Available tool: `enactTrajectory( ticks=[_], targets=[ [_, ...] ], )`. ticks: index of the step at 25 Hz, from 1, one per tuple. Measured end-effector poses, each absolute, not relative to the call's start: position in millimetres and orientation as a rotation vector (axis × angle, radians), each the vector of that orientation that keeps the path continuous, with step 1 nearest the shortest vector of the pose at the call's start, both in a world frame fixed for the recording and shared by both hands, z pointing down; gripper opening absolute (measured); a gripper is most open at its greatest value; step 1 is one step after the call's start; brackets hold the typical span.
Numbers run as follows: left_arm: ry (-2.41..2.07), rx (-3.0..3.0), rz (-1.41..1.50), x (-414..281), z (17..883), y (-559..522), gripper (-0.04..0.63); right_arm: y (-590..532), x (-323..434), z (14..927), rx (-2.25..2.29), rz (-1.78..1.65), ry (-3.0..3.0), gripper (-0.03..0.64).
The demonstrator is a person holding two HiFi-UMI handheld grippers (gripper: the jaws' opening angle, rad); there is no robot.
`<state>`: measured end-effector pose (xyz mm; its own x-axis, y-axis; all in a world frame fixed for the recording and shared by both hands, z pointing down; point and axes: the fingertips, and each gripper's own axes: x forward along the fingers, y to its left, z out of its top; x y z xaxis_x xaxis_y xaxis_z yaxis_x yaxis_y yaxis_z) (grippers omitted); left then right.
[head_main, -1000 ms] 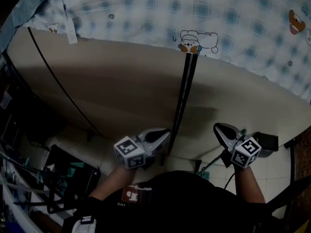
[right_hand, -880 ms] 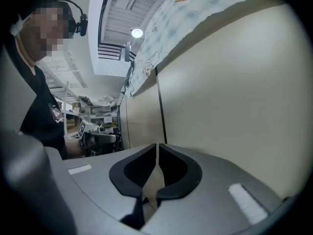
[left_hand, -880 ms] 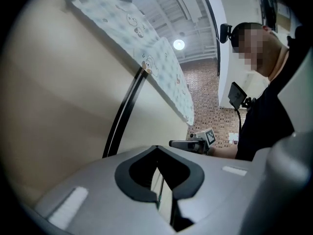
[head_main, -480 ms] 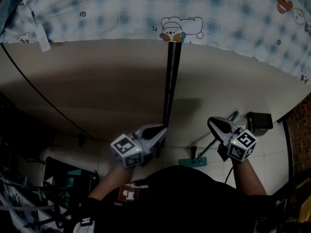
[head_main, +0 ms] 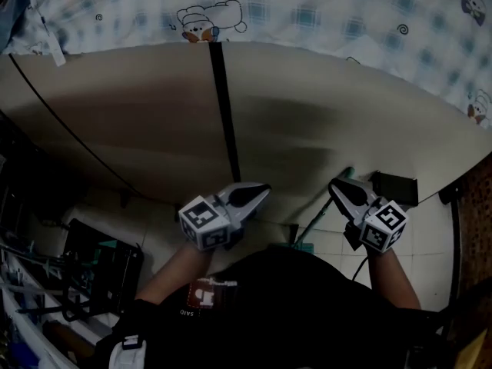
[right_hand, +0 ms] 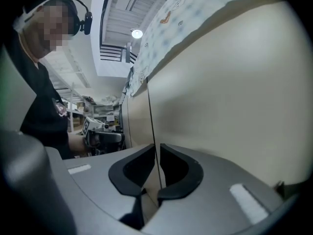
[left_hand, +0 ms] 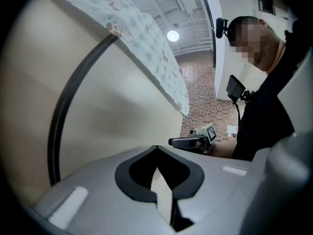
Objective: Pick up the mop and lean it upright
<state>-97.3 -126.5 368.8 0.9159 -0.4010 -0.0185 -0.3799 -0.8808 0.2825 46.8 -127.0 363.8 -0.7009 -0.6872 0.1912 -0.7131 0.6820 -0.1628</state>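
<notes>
- Jaws of the right gripper [head_main: 338,187] are seen narrow and opening, with nothing between them; only the beige panel [head_main: 138,121] is shown past the pads.
- Jaws of the left gripper [head_main: 260,192] are held with their tips together, and no thing is gripped.
- Mop handle [head_main: 317,221] is found just beside the right jaws, on their inner side and below them. It is well apart from the left jaws, so the right gripper is judged the nearer.
- Its long axis is set steeply, from the teal mop head [head_main: 304,246] on the floor [head_main: 434,237] beneath the grippers up toward the right jaw tips.
- Beyond those tips the handle's top appears to be rested against the panel, though contact cannot be confirmed.
- Farther up, a patterned sheet [head_main: 307,14] is draped over the panel's top edge.
- A straight pull-back of the right jaws, clear of the handle, is judged to be what is called for.
</notes>
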Motion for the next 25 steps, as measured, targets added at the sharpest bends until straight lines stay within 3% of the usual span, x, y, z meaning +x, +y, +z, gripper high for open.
enactTrajectory(
  ticks=[9, 25],
  targets=[
    [-0.566, 2.775, -0.065, 49.9, 384.5, -104.5, -0.002, -112.6, 162.8, 365.5, 1.155, 0.376, -2.791, 0.058],
    [-0.412, 2.796, 0.051, 50.0, 414.0, -127.0, -0.002, -124.3, 145.5, 419.0, 1.265, 0.533, -2.716, 0.08]
  ],
)
